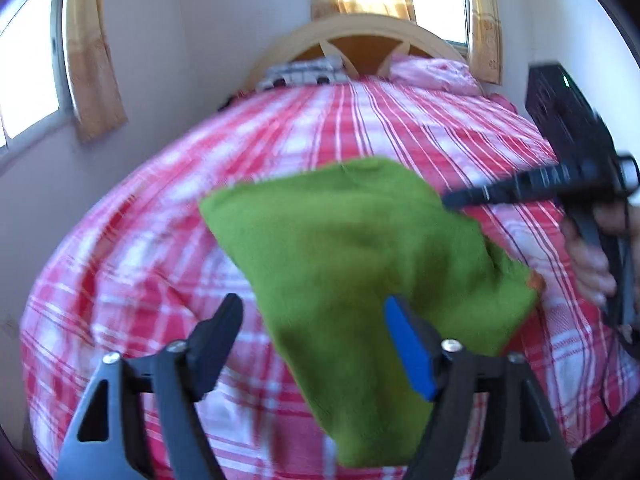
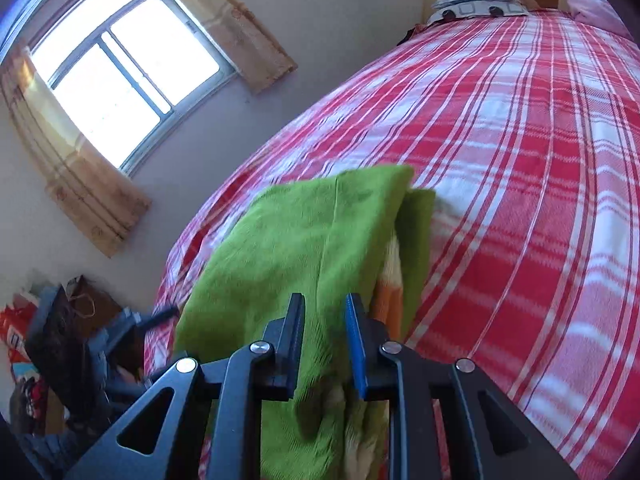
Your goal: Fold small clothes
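Note:
A green cloth (image 1: 340,240) lies folded on the red-and-white checked bed (image 1: 400,128). An orange and white layer (image 2: 390,280) peeks out at its right edge. My left gripper (image 1: 312,308) is open wide at the cloth's near end. The cloth lies between its black finger and its blue-padded finger, and neither presses on it. My right gripper (image 2: 325,302), held by a hand (image 1: 592,264), reaches in over the cloth's right side (image 1: 450,201). Its jaws stand a narrow gap apart. The green cloth (image 2: 288,248) shows through that gap below the pads.
Pillows (image 1: 300,72) and a pink one (image 1: 432,70) lie at the wooden headboard (image 1: 360,36). A wall with a curtained window (image 2: 120,64) runs along the bed's left side. Bags and clutter (image 2: 48,340) sit on the floor there. Bare bedspread (image 2: 520,160) stretches beyond the cloth.

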`<state>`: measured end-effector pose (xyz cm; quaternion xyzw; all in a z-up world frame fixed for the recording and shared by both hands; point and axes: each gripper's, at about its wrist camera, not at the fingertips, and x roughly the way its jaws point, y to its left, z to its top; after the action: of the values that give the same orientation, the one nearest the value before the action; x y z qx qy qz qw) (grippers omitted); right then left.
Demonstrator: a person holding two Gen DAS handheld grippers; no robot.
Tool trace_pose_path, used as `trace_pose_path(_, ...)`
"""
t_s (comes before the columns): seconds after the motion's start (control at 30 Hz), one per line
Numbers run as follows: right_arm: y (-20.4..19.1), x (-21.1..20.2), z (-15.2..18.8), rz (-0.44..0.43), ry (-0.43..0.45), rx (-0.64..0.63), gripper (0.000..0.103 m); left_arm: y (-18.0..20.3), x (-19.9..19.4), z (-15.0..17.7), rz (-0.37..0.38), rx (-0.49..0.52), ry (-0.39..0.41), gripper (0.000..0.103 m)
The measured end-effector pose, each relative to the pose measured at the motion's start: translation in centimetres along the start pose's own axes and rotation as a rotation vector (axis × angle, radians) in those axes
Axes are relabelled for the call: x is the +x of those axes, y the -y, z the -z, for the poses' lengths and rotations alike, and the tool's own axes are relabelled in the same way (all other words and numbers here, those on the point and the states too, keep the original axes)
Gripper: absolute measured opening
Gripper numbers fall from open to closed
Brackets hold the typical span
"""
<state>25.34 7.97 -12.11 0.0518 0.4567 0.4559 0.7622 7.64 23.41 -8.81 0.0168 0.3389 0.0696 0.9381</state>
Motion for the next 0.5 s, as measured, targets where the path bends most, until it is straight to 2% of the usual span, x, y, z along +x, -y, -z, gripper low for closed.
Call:
trace_pose_path(0.03,-0.5,0.3,0.4,0.032,-0.012,-0.021,0.018,-0.3,-0.2,-0.3,-0.012,-0.006,0.009,0.091)
trace_pose_path(0.1,-0.9,0.5,0.9,0.078,-0.006,-0.051,0.007,-0.8,0.0,-0.9,-0.038,-0.024,0.024,0.095)
trace_pose_path(0.13,-1.0,0.2,1.0,0.082,0.004,-0.053,0.005,-0.9,0.4,-1.3,-0.054,-0.024,0.030,0.095)
trace_pose_path(0.27,-1.7,-1.3,1.8,0.198,0.015,-0.097,0.004,-1.4,3.1,-2.1,-0.172,-0.018,0.019,0.095)
trace_pose_path(0.3,-1.3,-1.1,1.9,0.205,0.004,-0.090,0.004,-1.9,3.9,-2.1,-0.203,-0.032,0.008,0.099)
trace_pose_path(0.33,-1.0,-0.9,2.1,0.225,-0.003,-0.086,0.004,-2.4,5.2,-2.0,-0.216,-0.056,-0.015,0.103)
trace_pose_path(0.43,-0.8,-0.6,2.2,0.220,-0.009,-0.082,0.005,-2.4,6.1,-1.1,-0.218,-0.065,-0.016,0.103)
trace_pose_path(0.5,-1.9,-1.6,2.1,0.218,0.058,-0.097,0.006,-1.8,5.9,-1.0,-0.245,-0.034,0.005,0.103)
